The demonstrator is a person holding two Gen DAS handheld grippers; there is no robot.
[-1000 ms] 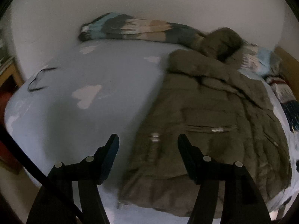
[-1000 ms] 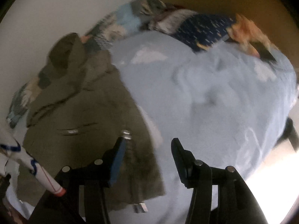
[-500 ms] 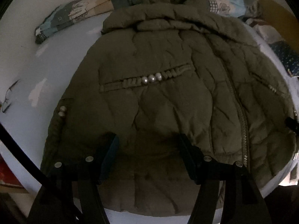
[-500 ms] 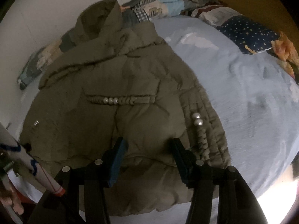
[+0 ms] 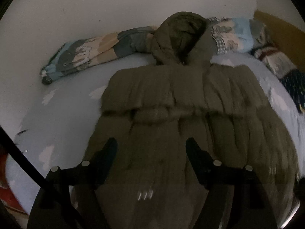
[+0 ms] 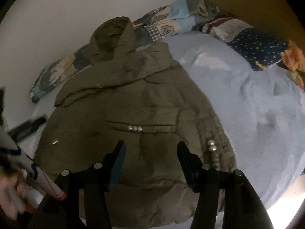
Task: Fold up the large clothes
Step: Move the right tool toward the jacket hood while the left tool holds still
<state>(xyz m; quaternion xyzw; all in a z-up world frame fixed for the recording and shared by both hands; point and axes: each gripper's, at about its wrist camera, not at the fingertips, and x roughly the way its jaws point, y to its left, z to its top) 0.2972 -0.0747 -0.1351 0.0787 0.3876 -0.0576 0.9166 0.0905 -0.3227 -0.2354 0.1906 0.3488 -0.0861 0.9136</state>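
A large olive-green hooded puffer coat (image 5: 183, 114) lies spread flat on a light blue bed sheet (image 5: 63, 118), hood toward the wall. It also shows in the right wrist view (image 6: 133, 110), with silver snaps on its waist band and right cuff. My left gripper (image 5: 150, 148) is open and empty, hovering above the coat's lower middle. My right gripper (image 6: 150, 152) is open and empty above the coat's lower hem area.
A rolled patchwork blanket (image 5: 91, 51) lies along the white wall behind the hood. Pillows and patterned bedding (image 6: 255, 49) sit at the headboard (image 6: 257, 9) on the right. A dark flat object (image 6: 28, 127) lies left of the coat. Bare sheet (image 6: 257, 105) lies right of the coat.
Both views have swung from the bed's sides onto the coat and now face it squarely from the hem end. The left view pulled back, showing hood and wall. Both grippers stayed open.
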